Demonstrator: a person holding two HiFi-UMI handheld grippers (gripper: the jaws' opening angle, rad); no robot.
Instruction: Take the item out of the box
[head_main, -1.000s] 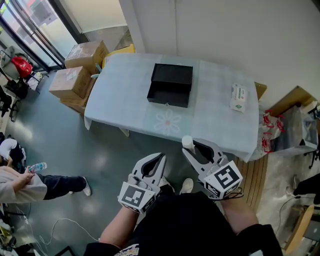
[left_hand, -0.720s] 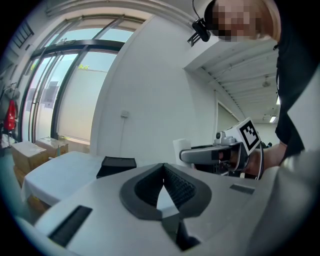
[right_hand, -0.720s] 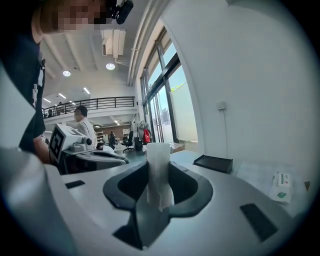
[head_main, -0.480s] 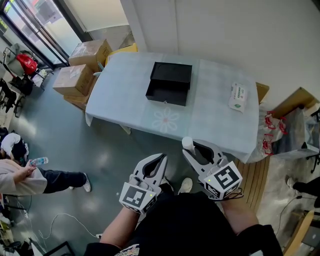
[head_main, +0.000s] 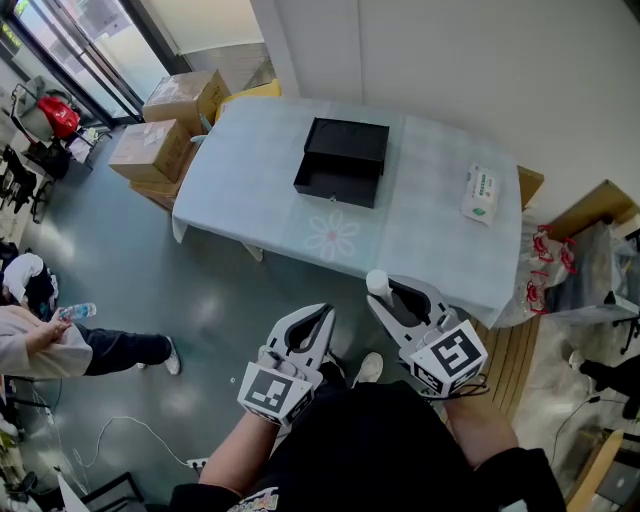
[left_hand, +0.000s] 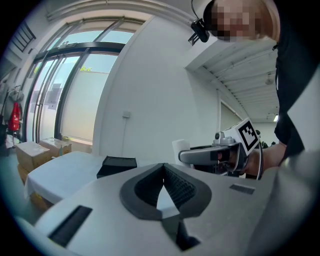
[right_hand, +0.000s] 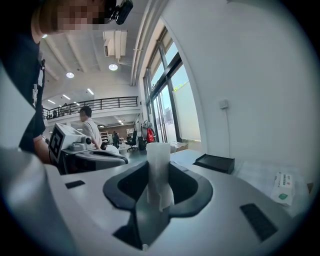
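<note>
A black box (head_main: 341, 161) lies with its lid up in the middle of the cloth-covered table (head_main: 430, 245); what is inside it is hidden from here. Both grippers hang well short of the table, over the floor. My right gripper (head_main: 380, 300) is shut on an upright white cylinder (head_main: 375, 284), which stands between its pads in the right gripper view (right_hand: 159, 172). My left gripper (head_main: 319, 319) is shut with nothing in it, its pads meeting at the tip (left_hand: 163, 170). The box shows far ahead in both gripper views (left_hand: 117, 165) (right_hand: 215, 162).
A tissue pack (head_main: 480, 194) lies at the table's right end. Cardboard boxes (head_main: 150, 150) are stacked by the table's left end. A person (head_main: 45, 345) sits on the floor at left. Bags (head_main: 545, 265) and a wooden board (head_main: 510, 350) are at right. A wall backs the table.
The head view has swung slightly, so the cardboard boxes sit a little further right. Both grippers keep their places in the view, the right one still gripping the cylinder.
</note>
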